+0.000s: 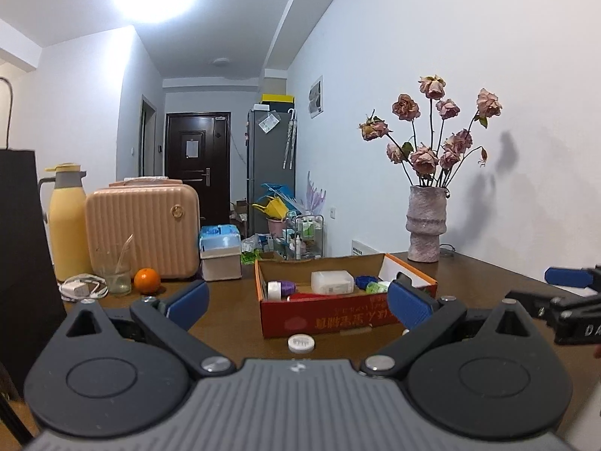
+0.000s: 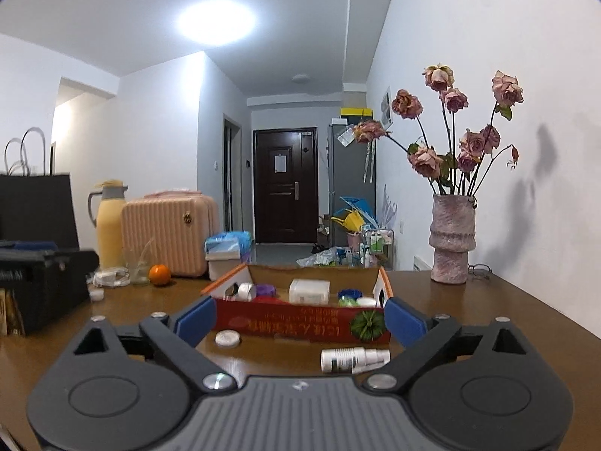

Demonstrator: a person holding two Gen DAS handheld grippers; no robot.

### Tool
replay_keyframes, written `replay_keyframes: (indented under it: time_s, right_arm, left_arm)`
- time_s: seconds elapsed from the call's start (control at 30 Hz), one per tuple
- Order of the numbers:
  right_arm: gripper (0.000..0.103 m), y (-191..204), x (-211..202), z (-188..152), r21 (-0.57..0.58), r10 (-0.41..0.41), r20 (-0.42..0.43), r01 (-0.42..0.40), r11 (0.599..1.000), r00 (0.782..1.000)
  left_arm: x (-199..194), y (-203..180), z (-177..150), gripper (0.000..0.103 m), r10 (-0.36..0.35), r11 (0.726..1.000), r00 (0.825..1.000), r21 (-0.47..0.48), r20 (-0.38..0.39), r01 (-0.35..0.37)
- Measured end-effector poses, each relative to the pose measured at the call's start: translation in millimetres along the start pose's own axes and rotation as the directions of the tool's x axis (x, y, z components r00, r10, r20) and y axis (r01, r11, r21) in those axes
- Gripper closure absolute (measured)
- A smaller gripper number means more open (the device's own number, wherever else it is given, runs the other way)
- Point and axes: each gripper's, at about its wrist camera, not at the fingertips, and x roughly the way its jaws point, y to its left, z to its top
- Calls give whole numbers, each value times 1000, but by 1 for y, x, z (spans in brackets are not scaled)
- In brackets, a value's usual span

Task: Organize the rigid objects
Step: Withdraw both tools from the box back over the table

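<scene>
A: Near first. What sits between the right gripper [image 2: 300,319]'s blue ribbed pads?

B: Nothing is gripped; its jaws stand wide apart. Lying flat on the glossy brown wooden table [image 2: 488,312], just ahead between them, is a white cylindrical spray bottle [image 2: 351,360] with a dark label. Toward the left pad rests a small round white lid [image 2: 227,338].

A: And the left gripper [image 1: 298,302]?

B: Also spread wide and empty. The same kind of flat white disc [image 1: 300,342] lies ahead between its fingers.

A: Beyond those?

B: A shallow cardboard box [image 2: 300,325], red-fronted with an orange rim, straight ahead of both tongs. Inside are a white rectangular plastic container [image 2: 310,291], a purple jar [image 2: 265,290], and blue and green round pieces.

A: Farther?

B: To the right, a rough pinkish ridged vase [image 2: 452,242] of dried roses. To the left, an orange [image 2: 159,274], a ribbed pink hard-shell case [image 2: 171,233] and a smooth yellow thermos [image 2: 109,221].
</scene>
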Motion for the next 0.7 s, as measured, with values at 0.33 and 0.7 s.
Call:
replay_keyframes:
  time_s: [0.33, 0.7]
  right_arm:
    - [4, 24, -37, -34, -1, -11, 18, 11, 1000, 1000]
    - [0, 21, -51, -63, 4, -13, -46, 13, 1000, 999]
  left_arm:
    - [-50, 14, -39, 0, 20, 999, 1000, -51, -11, -20]
    - [-43, 11, -71, 0, -3, 1000, 992, -23, -122, 0]
